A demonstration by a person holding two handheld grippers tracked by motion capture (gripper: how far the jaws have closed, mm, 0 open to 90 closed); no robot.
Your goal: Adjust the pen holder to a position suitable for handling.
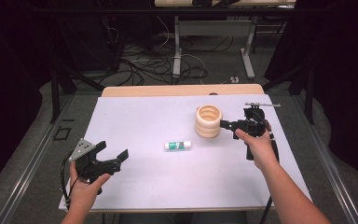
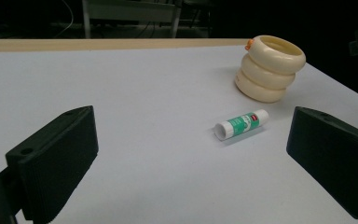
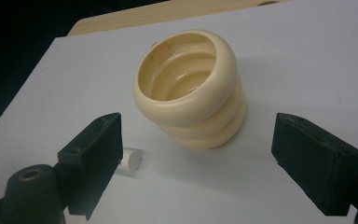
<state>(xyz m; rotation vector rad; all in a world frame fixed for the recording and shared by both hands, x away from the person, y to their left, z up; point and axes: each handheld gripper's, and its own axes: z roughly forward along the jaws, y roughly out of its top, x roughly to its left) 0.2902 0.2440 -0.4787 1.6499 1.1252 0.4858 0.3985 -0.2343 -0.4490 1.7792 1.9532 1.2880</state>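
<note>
Ribbed cup (image 3: 191,88) | ahead of right gripper (image 3: 198,154) fingers (image 3: 95,158) | untouched

The left gripper (image 1: 113,155) sits low at the near left, held upright in the left hand (image 1: 85,186) with its grey three-cornered plate on top; its jaws stand wide apart with nothing between them, pointing forward and to the right. The right gripper (image 1: 223,124) is held farther out by the right hand (image 1: 257,145), forearm stretched forward, jaws pointing left, apart and gripping nothing
</note>
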